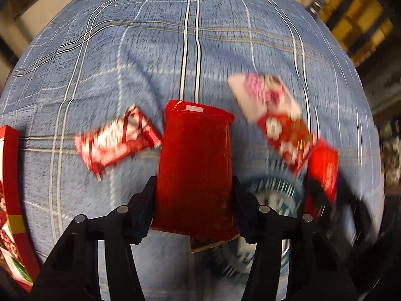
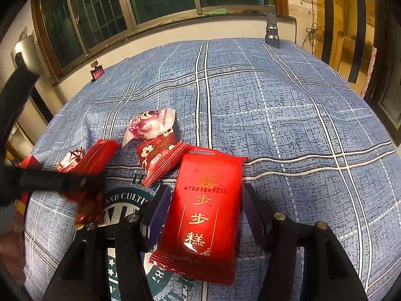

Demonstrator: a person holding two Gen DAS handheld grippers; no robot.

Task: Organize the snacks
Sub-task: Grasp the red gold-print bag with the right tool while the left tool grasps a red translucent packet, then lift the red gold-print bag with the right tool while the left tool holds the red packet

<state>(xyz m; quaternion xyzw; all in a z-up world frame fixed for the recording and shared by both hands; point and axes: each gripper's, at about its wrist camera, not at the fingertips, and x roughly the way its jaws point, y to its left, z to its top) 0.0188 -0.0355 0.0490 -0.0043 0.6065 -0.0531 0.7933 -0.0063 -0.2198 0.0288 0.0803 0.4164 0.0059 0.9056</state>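
Left gripper (image 1: 194, 188) clamps a plain glossy red snack packet (image 1: 194, 165); right gripper (image 2: 204, 213) grips a red gold-lettered cake packet (image 2: 203, 215) over blue plaid cloth (image 2: 288, 115).

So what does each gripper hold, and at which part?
Left gripper: plain red packet, jaws on its long sides. Right gripper: red gold-lettered packet, gripped likewise.

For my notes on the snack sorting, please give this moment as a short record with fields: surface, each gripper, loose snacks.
surface: blue plaid cloth
left gripper: jaws closed on a plain red packet
right gripper: jaws against the sides of a red packet with gold characters
loose snacks: pink-white candy packet; small red flower packet; red-white wrapper
far edge: grey flashlight
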